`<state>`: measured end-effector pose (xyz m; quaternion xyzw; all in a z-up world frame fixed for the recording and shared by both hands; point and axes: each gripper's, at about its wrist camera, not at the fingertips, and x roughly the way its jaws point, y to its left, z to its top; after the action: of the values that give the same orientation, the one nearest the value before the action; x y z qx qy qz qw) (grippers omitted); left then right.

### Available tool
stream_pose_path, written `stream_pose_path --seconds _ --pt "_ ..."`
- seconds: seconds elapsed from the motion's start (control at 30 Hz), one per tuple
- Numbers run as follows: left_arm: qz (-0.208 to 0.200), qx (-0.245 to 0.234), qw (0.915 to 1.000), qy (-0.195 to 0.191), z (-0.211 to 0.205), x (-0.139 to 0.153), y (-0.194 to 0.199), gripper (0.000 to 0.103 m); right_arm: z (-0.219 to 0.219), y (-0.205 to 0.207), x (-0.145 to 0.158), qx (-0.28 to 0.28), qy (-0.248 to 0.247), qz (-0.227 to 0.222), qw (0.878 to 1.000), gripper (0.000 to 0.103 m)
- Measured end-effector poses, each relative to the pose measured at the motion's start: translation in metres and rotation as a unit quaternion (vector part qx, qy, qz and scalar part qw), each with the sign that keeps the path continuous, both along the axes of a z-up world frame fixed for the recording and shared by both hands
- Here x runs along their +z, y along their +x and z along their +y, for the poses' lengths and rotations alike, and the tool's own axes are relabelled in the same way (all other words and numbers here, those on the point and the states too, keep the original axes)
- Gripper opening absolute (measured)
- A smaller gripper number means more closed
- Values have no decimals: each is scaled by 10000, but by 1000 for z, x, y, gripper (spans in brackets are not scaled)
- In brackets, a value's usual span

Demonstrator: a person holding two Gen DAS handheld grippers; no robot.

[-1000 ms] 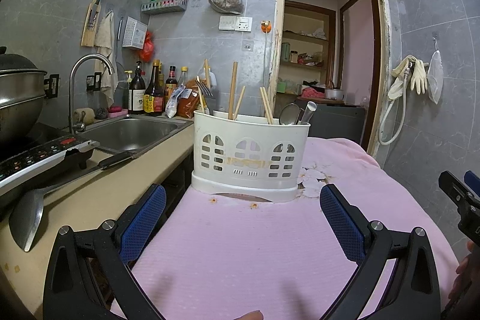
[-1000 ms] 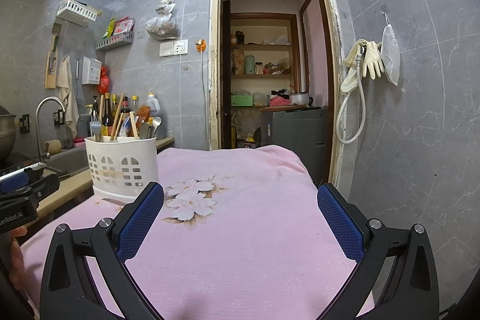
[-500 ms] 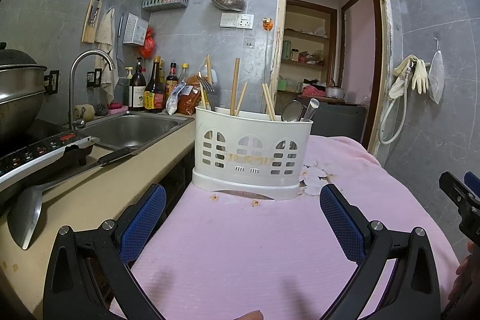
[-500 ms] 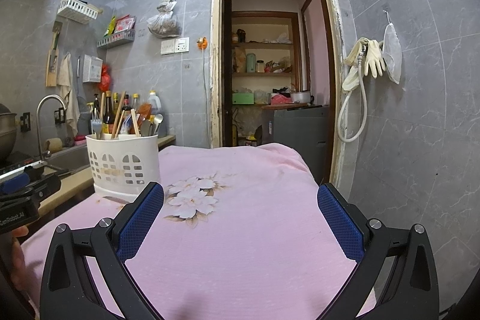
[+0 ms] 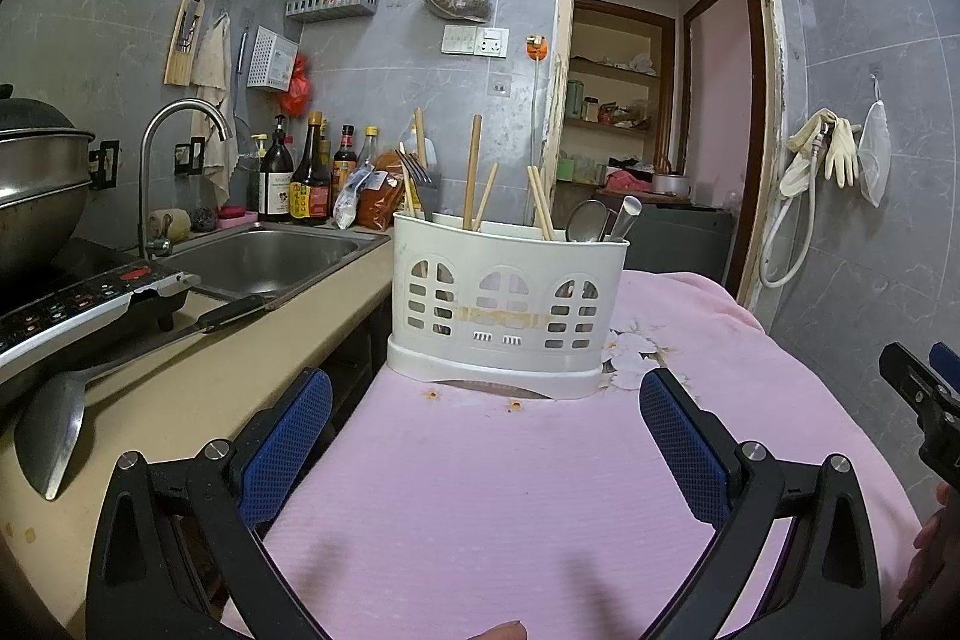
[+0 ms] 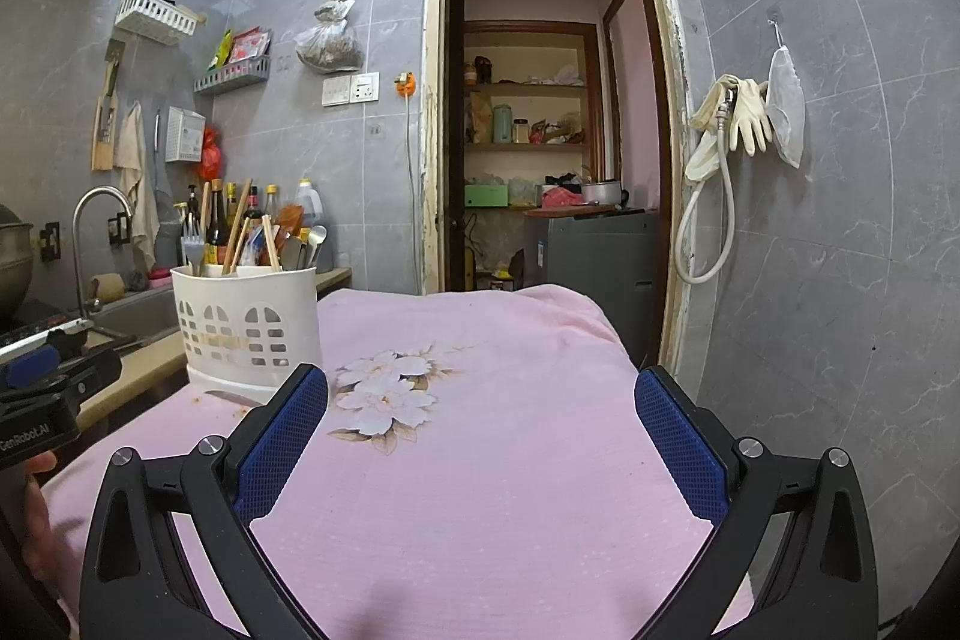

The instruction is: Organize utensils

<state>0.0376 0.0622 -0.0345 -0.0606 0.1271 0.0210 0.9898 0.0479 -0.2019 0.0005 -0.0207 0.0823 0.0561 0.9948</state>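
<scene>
Left gripper [image 5: 486,427] crept toward utensil caddy [image 5: 504,304], lining up; both it and right gripper [image 6: 480,424] spread, empty.

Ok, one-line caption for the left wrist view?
Open left tongs face a white utensil caddy on a pink cloth, beside the sink.

Your desk [image 5: 540,490], in a pink cloth [image 6: 510,460], is carrying the white caddy [image 5: 507,307] at its far left edge.
</scene>
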Motion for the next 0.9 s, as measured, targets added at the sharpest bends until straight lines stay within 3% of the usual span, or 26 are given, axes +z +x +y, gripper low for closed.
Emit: stream_pose_path --seconds 0.9 --pt "-28 25 10000 46 -1 3 -2 101 0 0 0 2 -13 0 10000 103"
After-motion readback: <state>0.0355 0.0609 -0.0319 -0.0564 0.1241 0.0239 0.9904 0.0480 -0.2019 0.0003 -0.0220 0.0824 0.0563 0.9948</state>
